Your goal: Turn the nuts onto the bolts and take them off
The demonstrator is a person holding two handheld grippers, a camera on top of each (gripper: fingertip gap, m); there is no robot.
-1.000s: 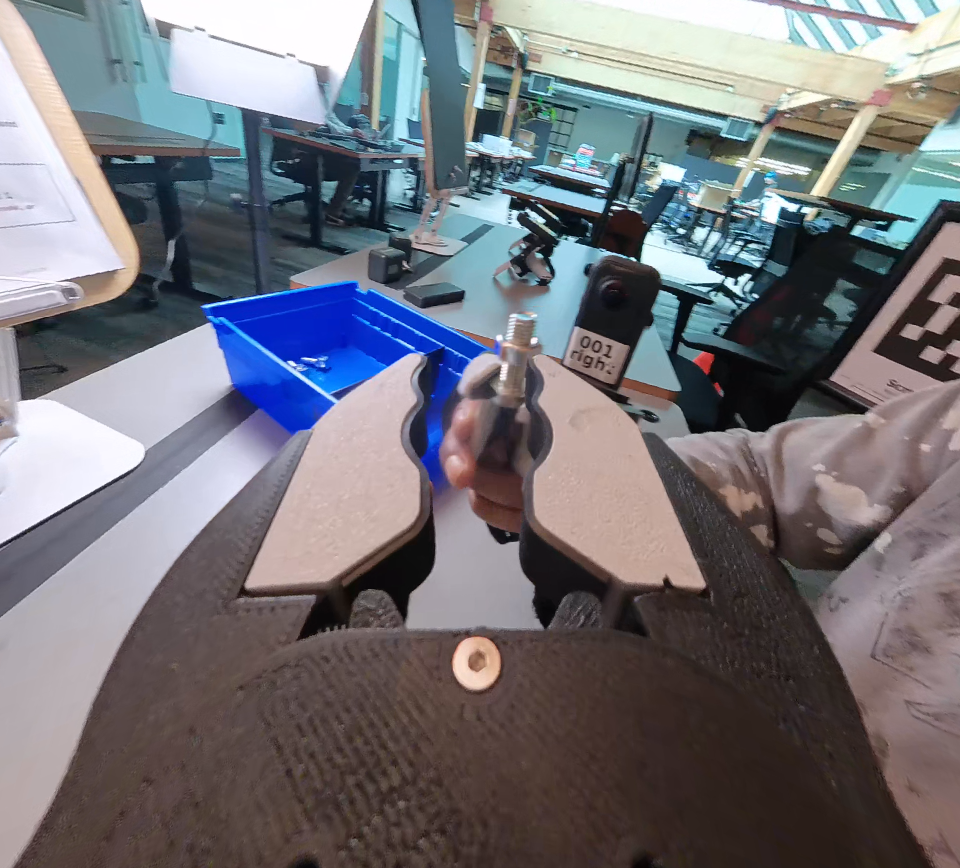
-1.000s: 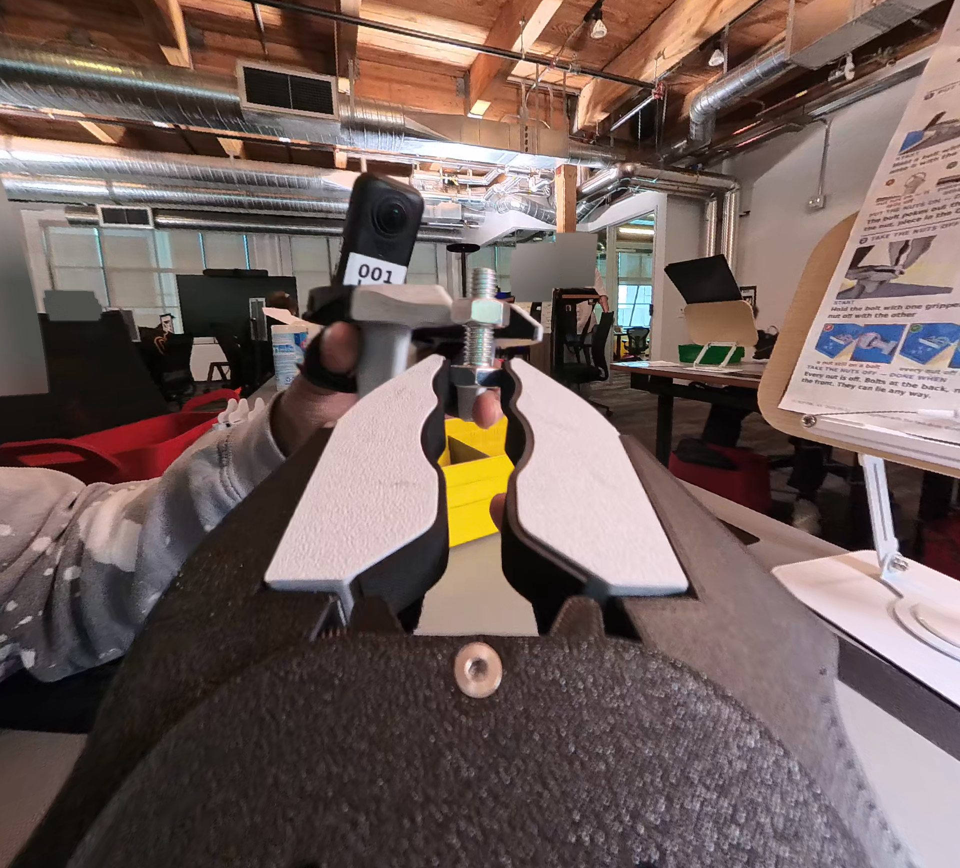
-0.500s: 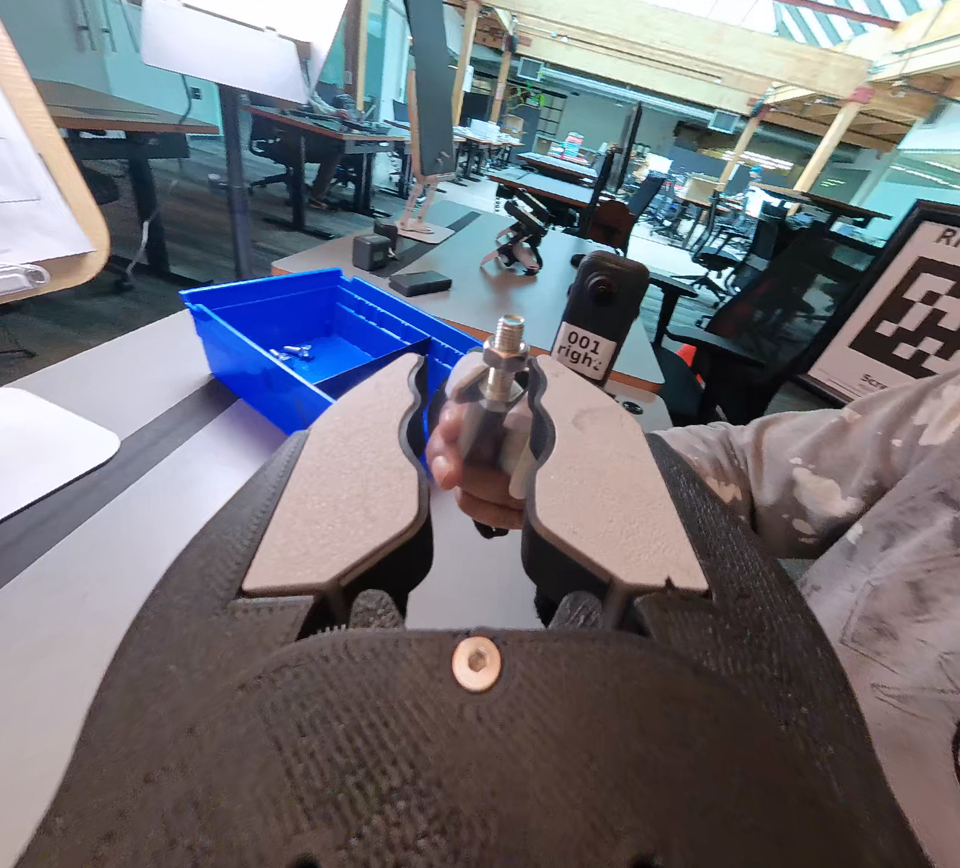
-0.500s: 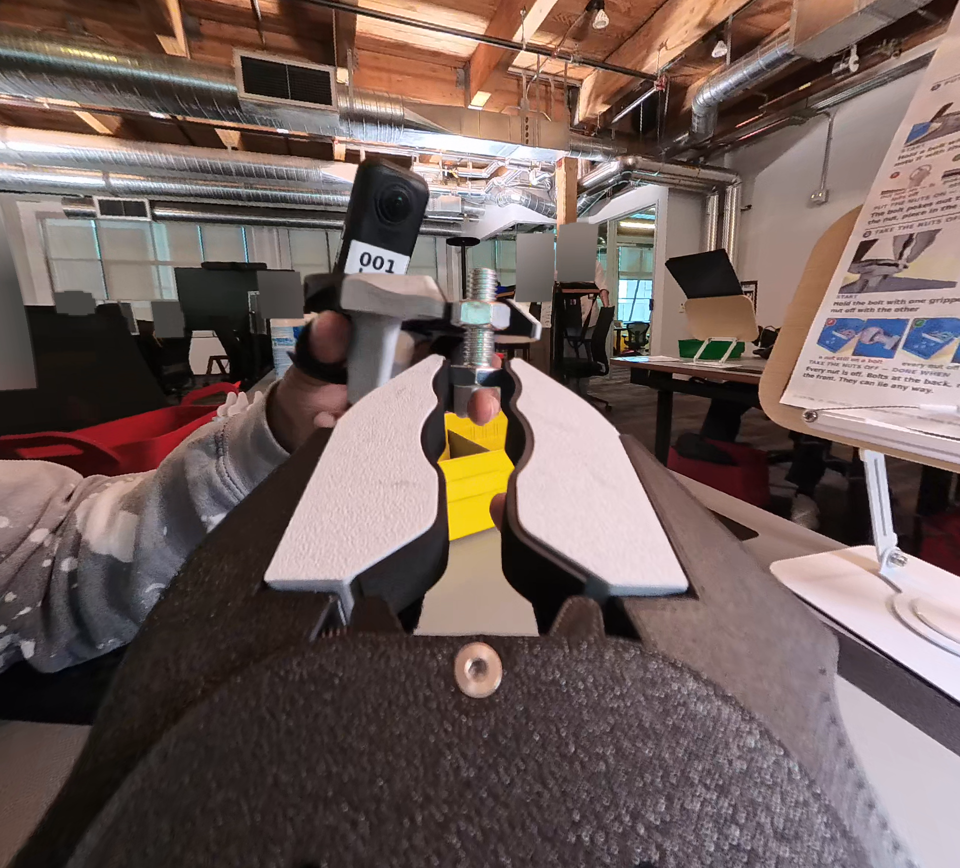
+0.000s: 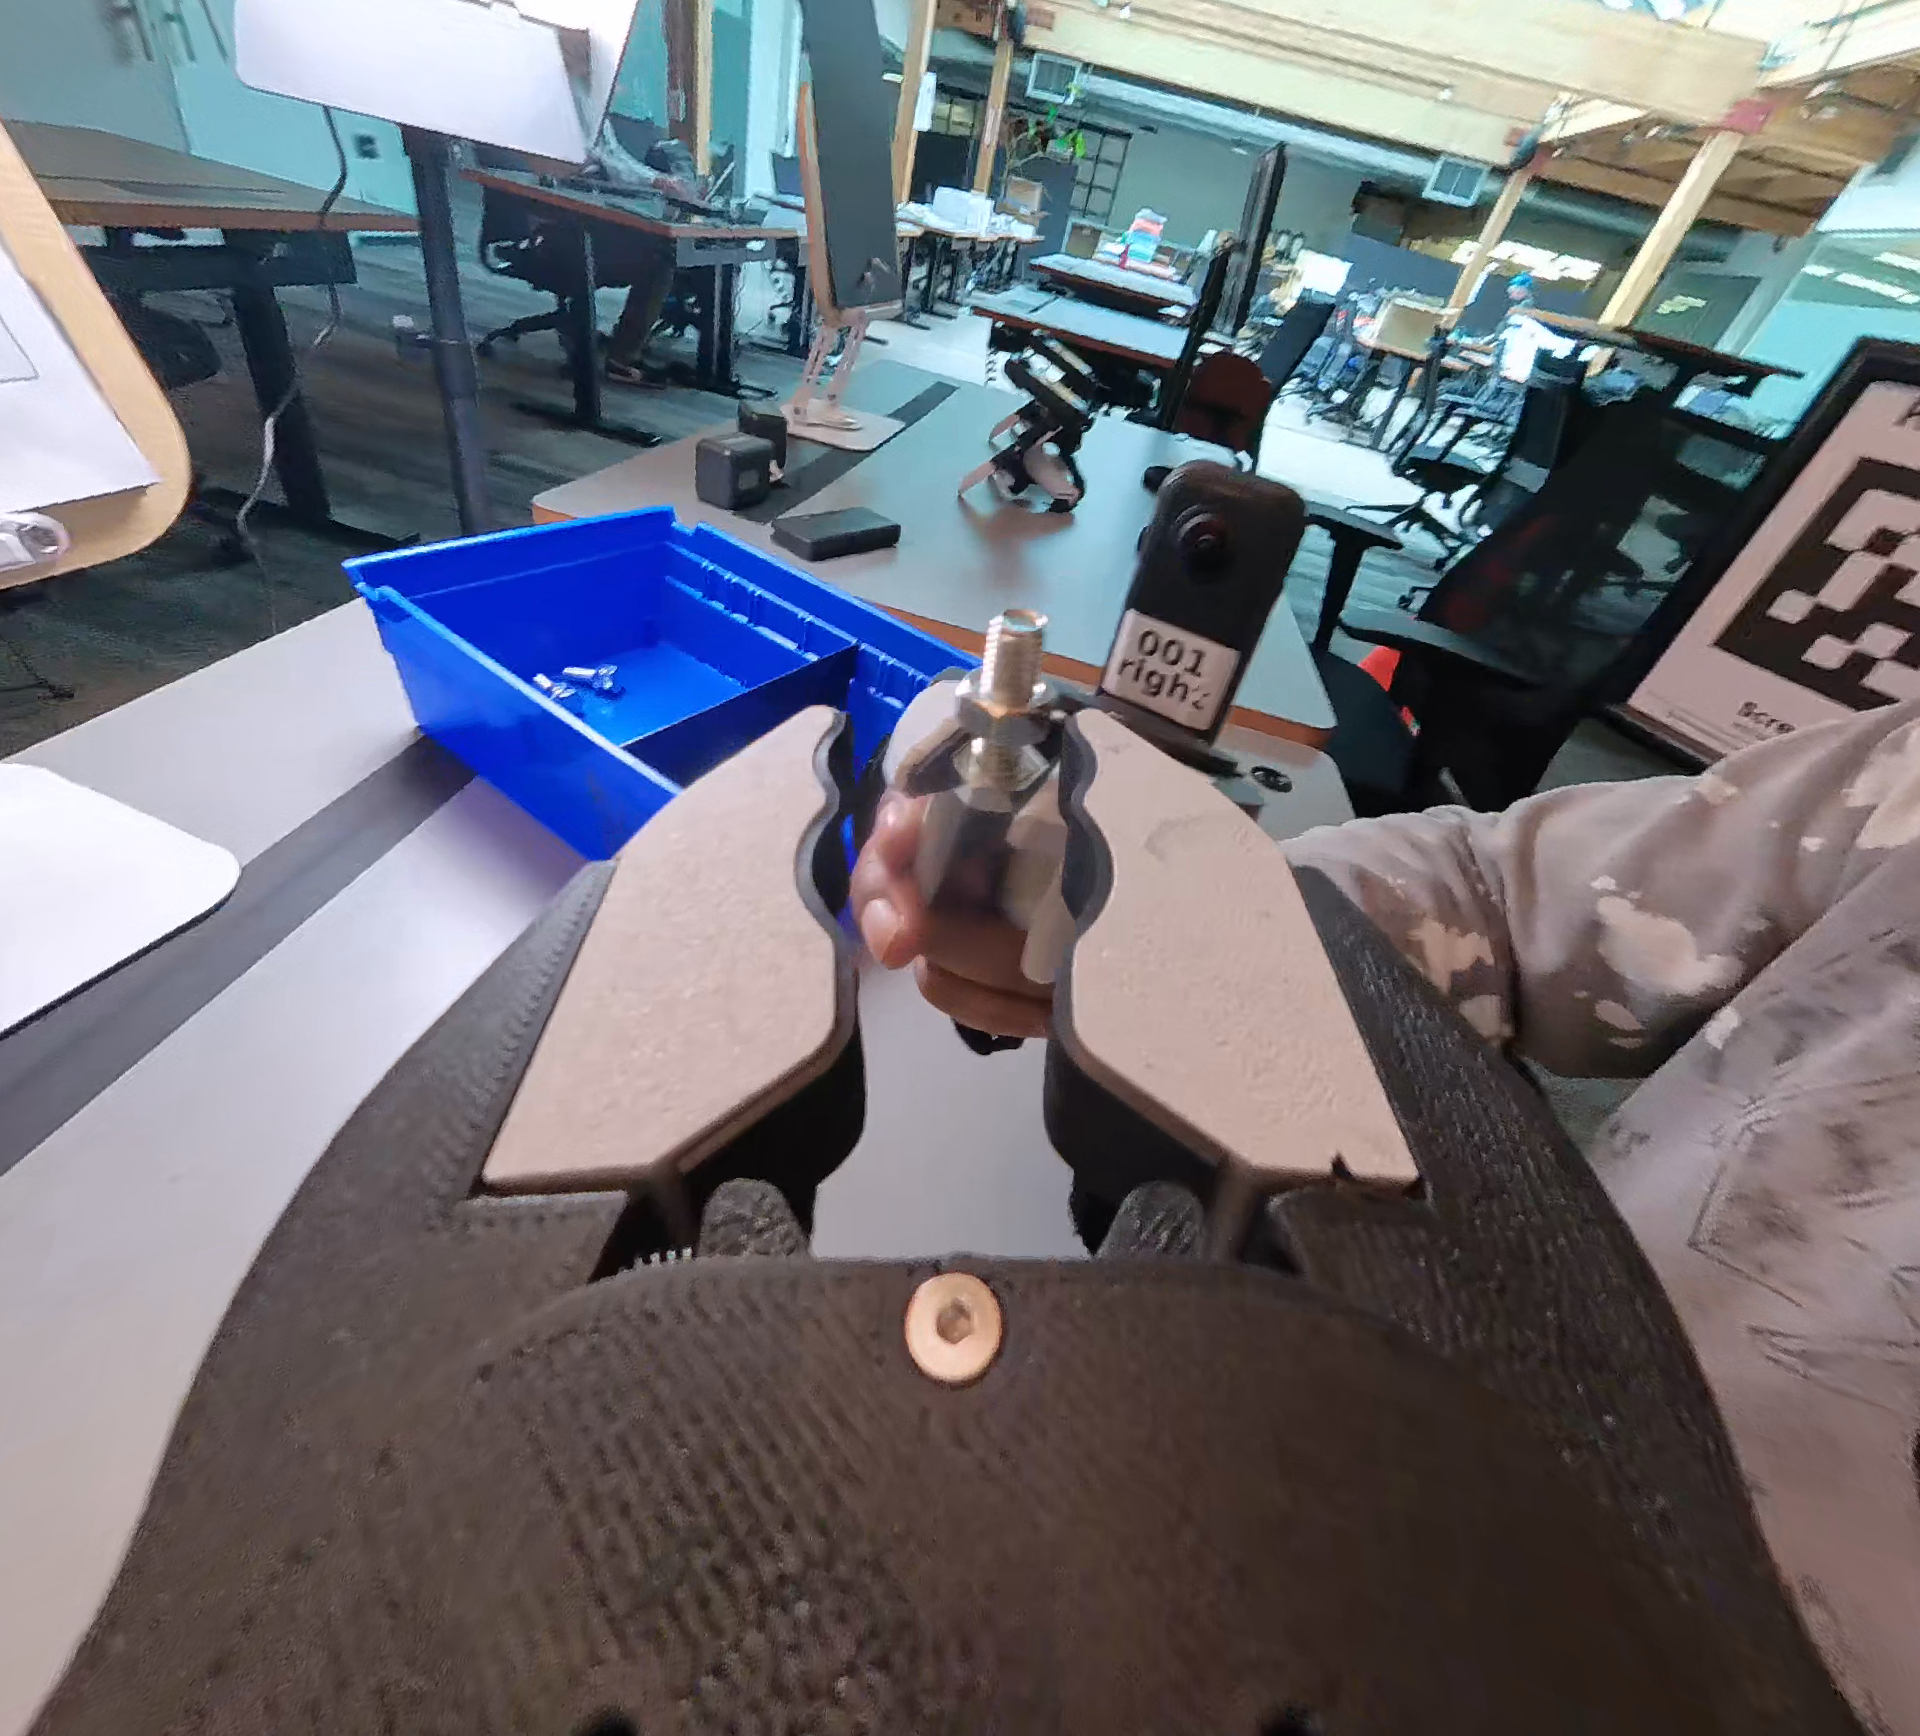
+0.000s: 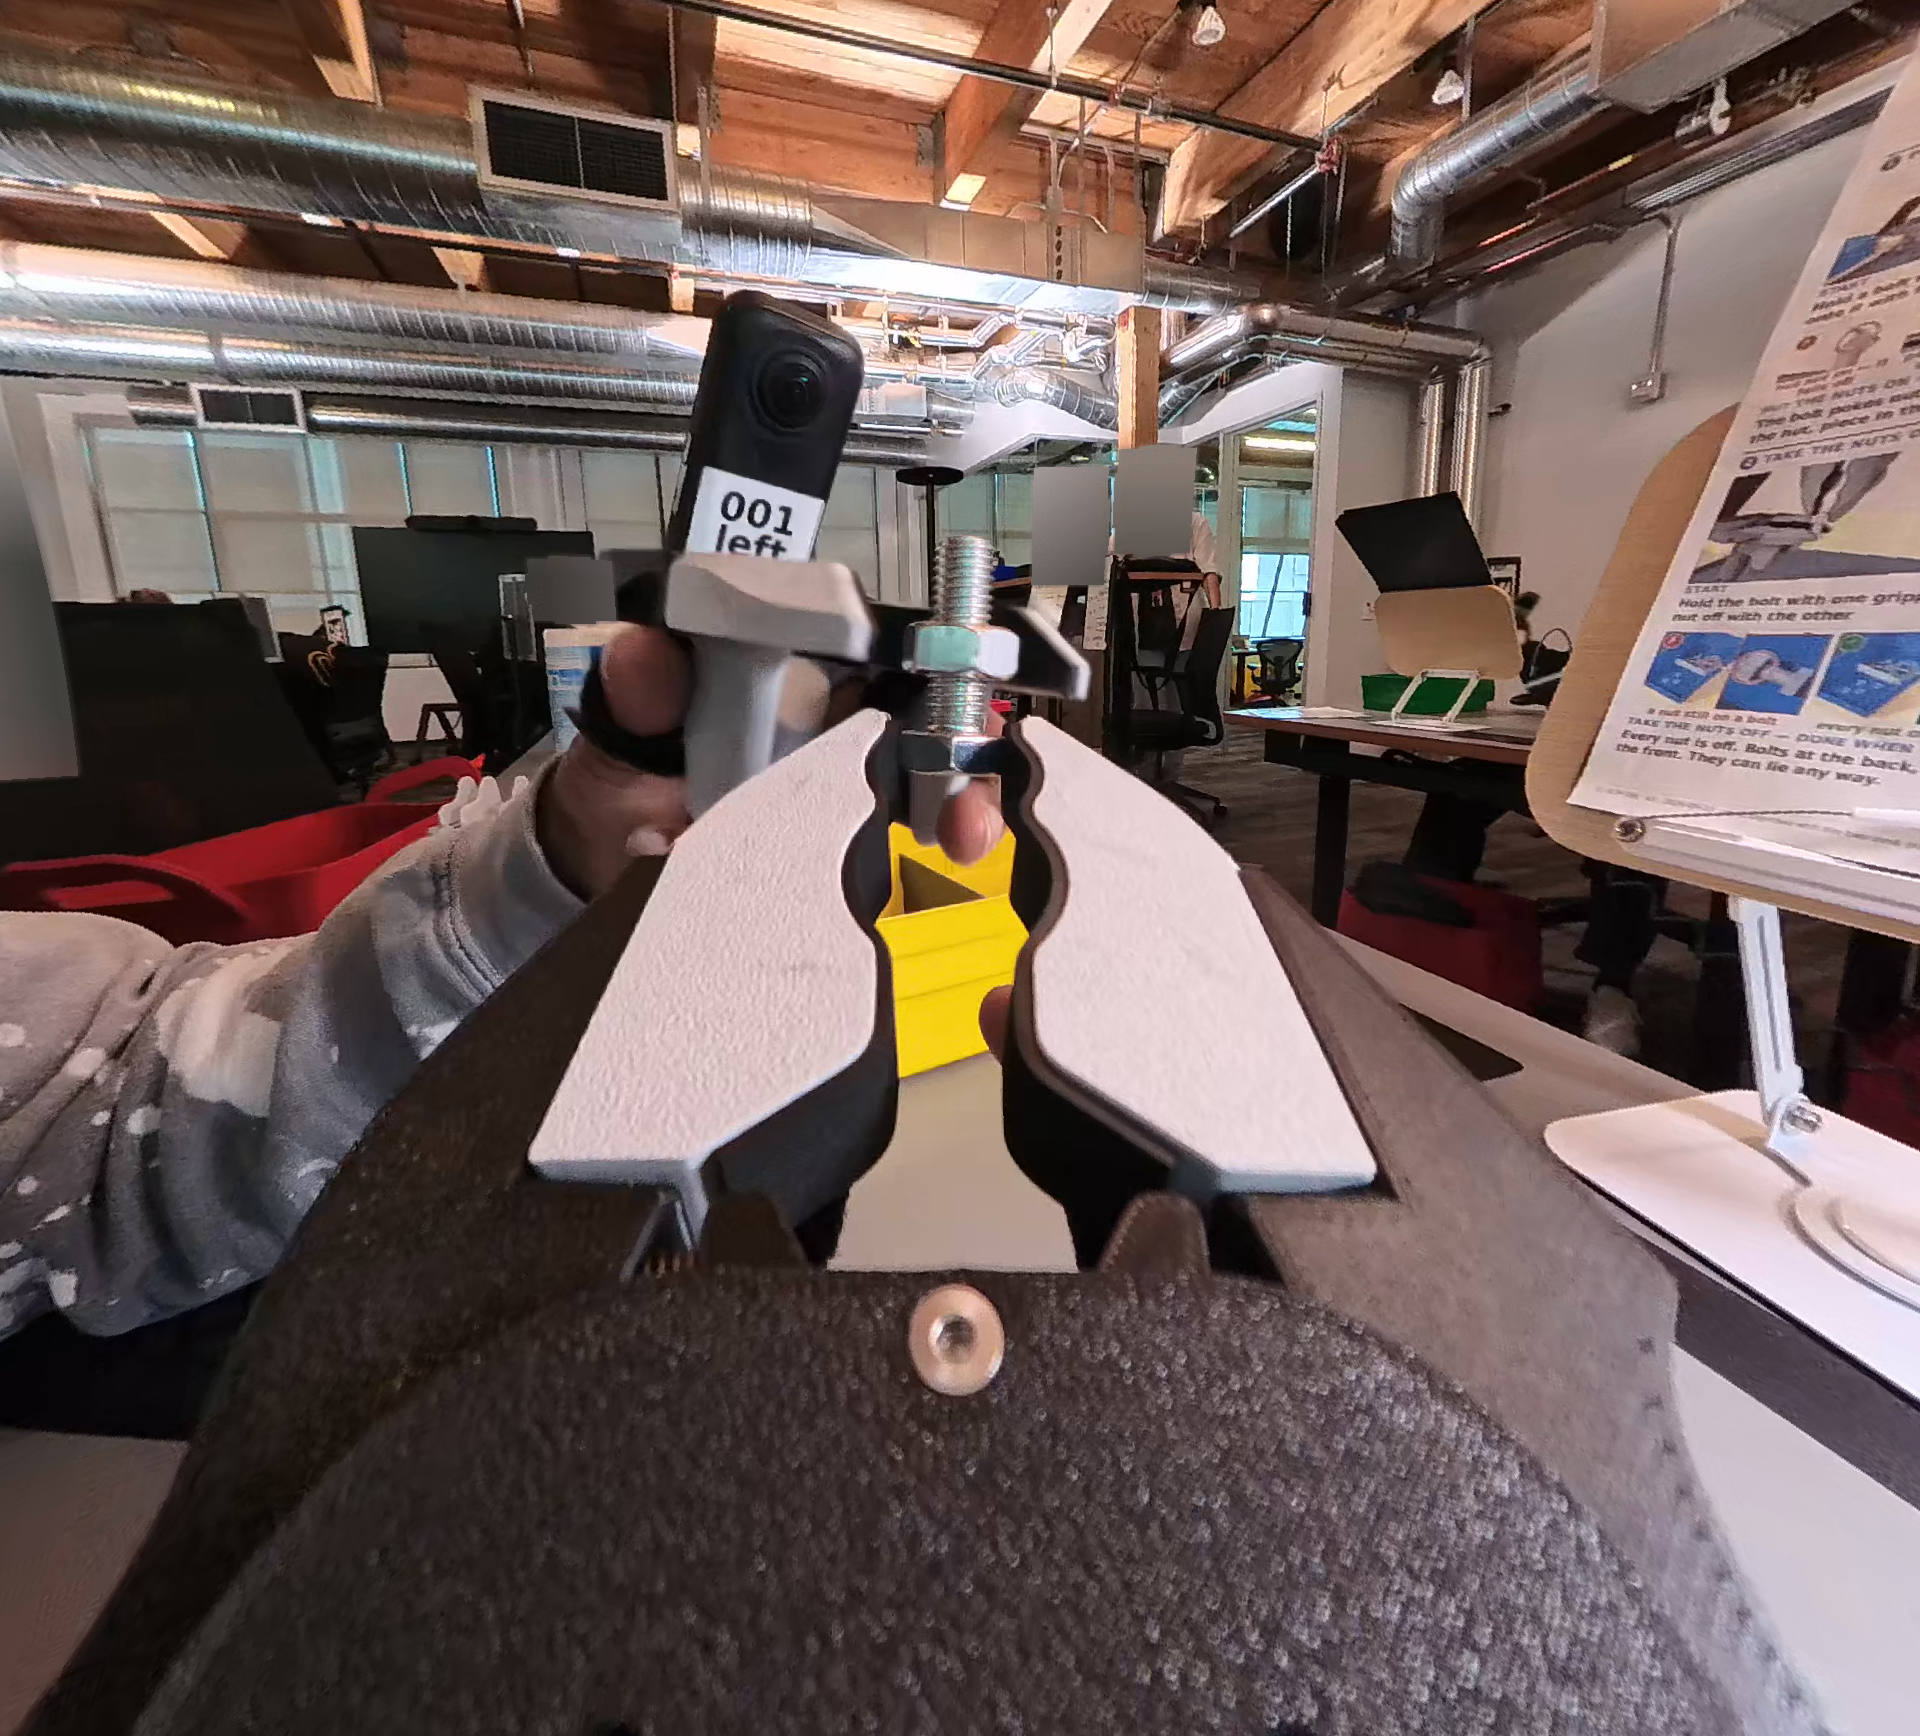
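Between the tips of my right hand-held gripper (image 6: 951, 751), the threaded silver steel bolt (image 6: 964, 574) stands upright. The jaws are nearly pressed together, pinching its lower hex end. My left hand-held gripper (image 5: 956, 741) meets it head-on from the far side. In the right wrist view its tips sit against both sides of the silver hexagonal nut (image 6: 961, 647), which rides partway up the thread, so I read it as pinching the nut. In its own view the gap beside one finger looks wider, and I can't confirm that contact there. A short length of thread pokes out above the nut.

Just past the right gripper's fingers and below the bolt sits a small yellow plastic bin (image 6: 940, 980). Ahead and left of the left gripper, an open blue plastic bin with a divider (image 5: 499, 720) rests on the grey tabletop (image 5: 208, 1115); a few small silver fasteners (image 5: 577, 678) lie in its far compartment. To the right of the right gripper, a printed instruction sheet on a wooden board (image 6: 1766, 647) leans on a white stand. A grey speckled sleeve (image 5: 1558, 907) enters from the right of the left gripper.
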